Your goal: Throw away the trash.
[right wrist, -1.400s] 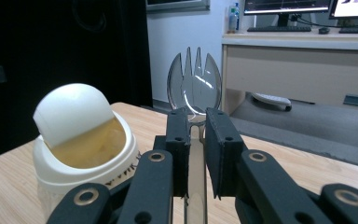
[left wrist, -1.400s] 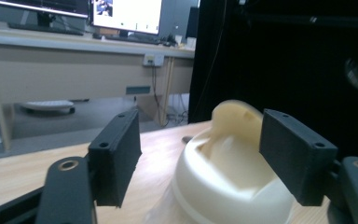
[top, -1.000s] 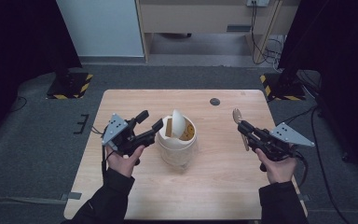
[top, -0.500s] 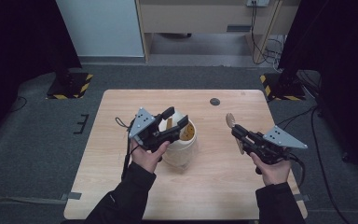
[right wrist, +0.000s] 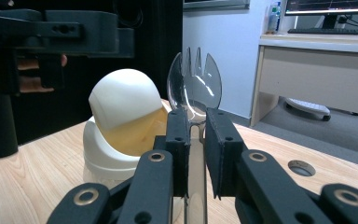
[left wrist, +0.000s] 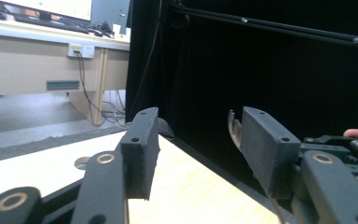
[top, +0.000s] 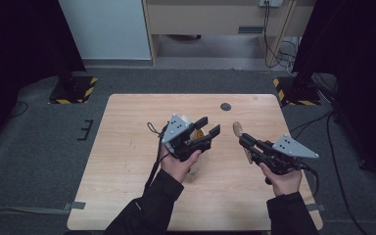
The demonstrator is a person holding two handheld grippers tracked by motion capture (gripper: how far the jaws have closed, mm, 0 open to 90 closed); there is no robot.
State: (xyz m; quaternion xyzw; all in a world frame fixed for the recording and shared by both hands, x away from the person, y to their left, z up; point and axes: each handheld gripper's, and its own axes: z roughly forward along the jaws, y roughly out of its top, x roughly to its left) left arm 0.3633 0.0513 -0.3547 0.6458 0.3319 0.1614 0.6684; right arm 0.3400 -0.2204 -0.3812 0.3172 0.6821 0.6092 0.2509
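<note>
Since 0.5 s ago: left claw point(top: 208, 126) has travelled rightward over the worktop point(top: 127, 147) and now sits above the white container point(top: 188, 119), covering most of it from the high view; right claw point(top: 241, 138) has come in leftward, narrowing the gap between the two. Left claw: jaws apart, nothing between them in the left gripper view, where they point past the worktop's far edge toward a dark curtain. Left hand point(top: 178, 164) grips the tool from below, grey plate point(top: 177, 128) on top. Right claw: jaws clamped on the handle of a clear plastic spork point(right wrist: 195, 88); in the right gripper view the tined head stands upright above the jaw tips. From the high view the spork head point(top: 237, 129) lies just right of the left claw's tips, apart from them. White container in the right gripper view point(right wrist: 121, 126): rounded white lid tilted up and back, yellowish contents visible beneath; it rests on the worktop beyond the spork, to its left, below the left gripper's dark body. Whether the spork touches the container: cannot tell. Round hole point(top: 225, 106) in the worktop near its far edge, beyond both claws.
</note>
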